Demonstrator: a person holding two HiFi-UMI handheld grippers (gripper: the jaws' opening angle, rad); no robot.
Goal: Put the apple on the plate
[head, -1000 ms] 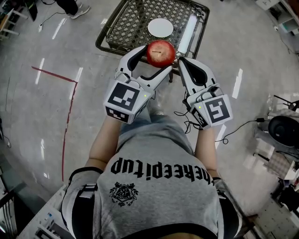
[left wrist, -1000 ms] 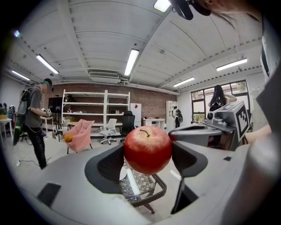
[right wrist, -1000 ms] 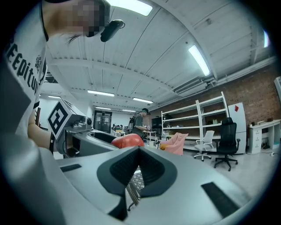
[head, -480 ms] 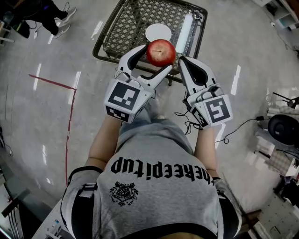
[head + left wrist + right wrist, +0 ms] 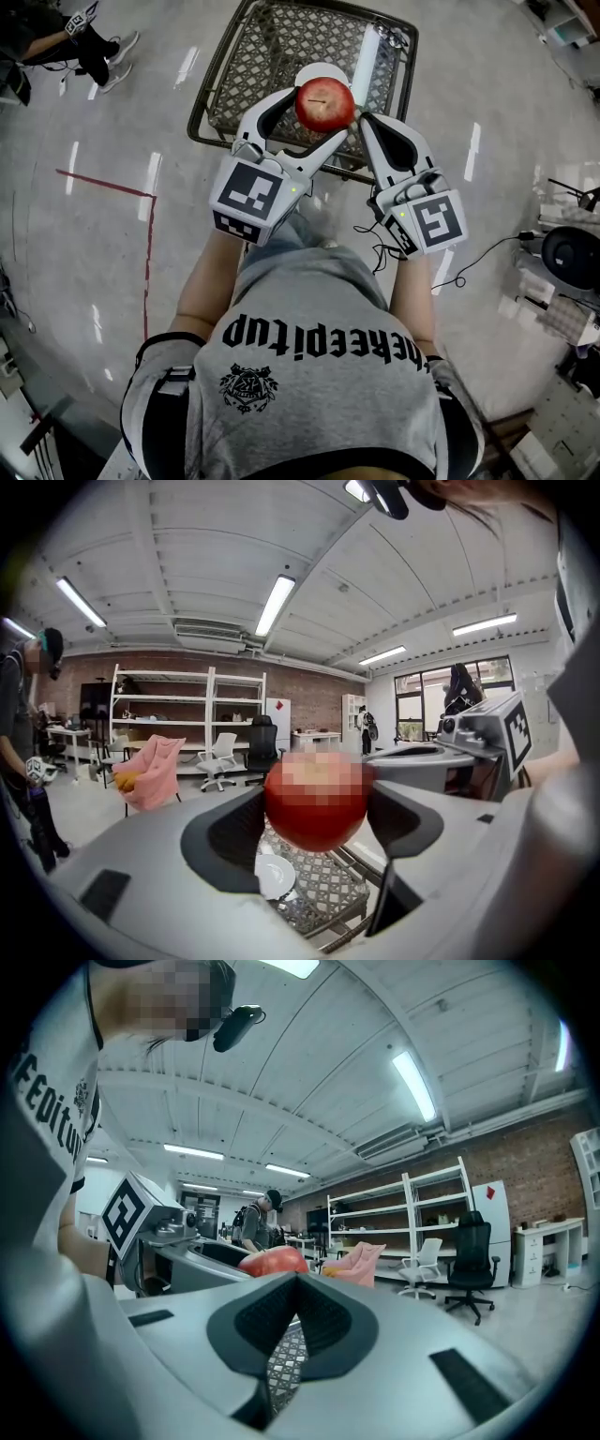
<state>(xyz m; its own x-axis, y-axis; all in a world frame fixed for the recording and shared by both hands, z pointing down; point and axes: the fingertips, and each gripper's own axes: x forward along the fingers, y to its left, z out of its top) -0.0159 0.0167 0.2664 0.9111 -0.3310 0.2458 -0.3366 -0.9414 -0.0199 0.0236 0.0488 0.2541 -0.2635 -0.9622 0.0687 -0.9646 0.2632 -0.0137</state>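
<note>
A red apple [image 5: 324,103] is held up in the air with my left gripper [image 5: 317,114] shut on it, one jaw on each side. Past it, the white plate [image 5: 309,74] lies on a black metal mesh rack [image 5: 272,47], partly hidden by the apple. The left gripper view has the apple [image 5: 316,801] between the jaws of that gripper [image 5: 316,808], with the plate [image 5: 275,876] lower down on the mesh [image 5: 328,892]. My right gripper [image 5: 366,120] is shut with nothing in it, just right of the apple. Its own view shows that gripper [image 5: 294,1276] with pads touching and the apple [image 5: 274,1260] to the left.
A white tube [image 5: 366,52] lies along the rack's right side. A red line [image 5: 103,178] marks the floor at left. A person [image 5: 56,37] stands at the far left. Cables and a black device [image 5: 572,258] are at right. Shelves and chairs [image 5: 155,766] stand far off.
The rack and plate have drawn closer under the grippers. The apple now overlaps the plate in the head view. Both grippers keep the same hold.
</note>
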